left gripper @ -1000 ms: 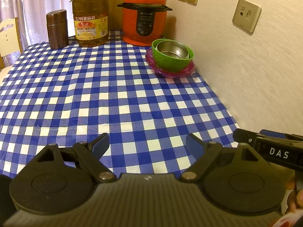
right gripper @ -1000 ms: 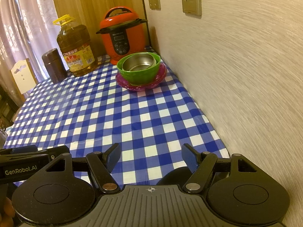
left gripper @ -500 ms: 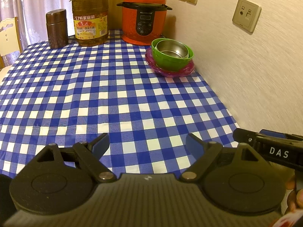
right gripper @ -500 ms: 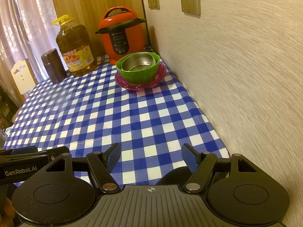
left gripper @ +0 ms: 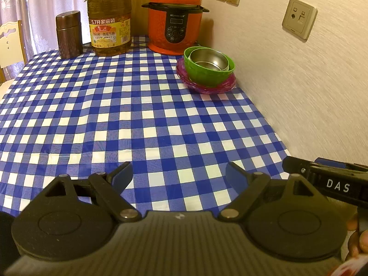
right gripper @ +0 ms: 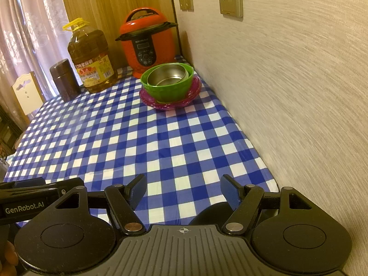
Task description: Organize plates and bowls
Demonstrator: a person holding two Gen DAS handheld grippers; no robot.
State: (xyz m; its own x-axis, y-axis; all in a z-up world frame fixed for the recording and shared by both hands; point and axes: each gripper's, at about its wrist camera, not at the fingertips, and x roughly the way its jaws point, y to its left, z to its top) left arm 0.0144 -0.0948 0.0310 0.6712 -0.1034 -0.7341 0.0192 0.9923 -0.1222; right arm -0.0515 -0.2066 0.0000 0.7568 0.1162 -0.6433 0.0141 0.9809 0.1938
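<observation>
Left wrist view shows the dishes already gathered into one stack at about one o'clock, far across the checked tablecloth (left gripper: 142, 124) and close against the wall: a steel bowl (left gripper: 210, 58) sits inside a green bowl (left gripper: 207, 73), which in turn rests on a purple plate (left gripper: 207, 87). Nesting smallest into largest, with the flat plate as the base, keeps the pile steady and compact, and tucking it beside the red rice cooker (left gripper: 176, 20) at twelve o'clock leaves the middle of the table free; judged from this, the organizing looks essentially done. An oil bottle (left gripper: 110, 23) and a dark canister (left gripper: 69, 34) stand at eleven o'clock along the back edge, apart from the stack. The left gripper (left gripper: 179, 176) is spread wide at six o'clock, its blue-padded fingers (left gripper: 122, 174) holding nothing and touching nothing, poised above the near edge of the cloth. From the right wrist view the right gripper (right gripper: 183, 189) is likewise spread wide and empty, well apart from the stack, which there lies at twelve o'clock. Both tools sit side by side near the table's front edge, each visible at the other's margin.
</observation>
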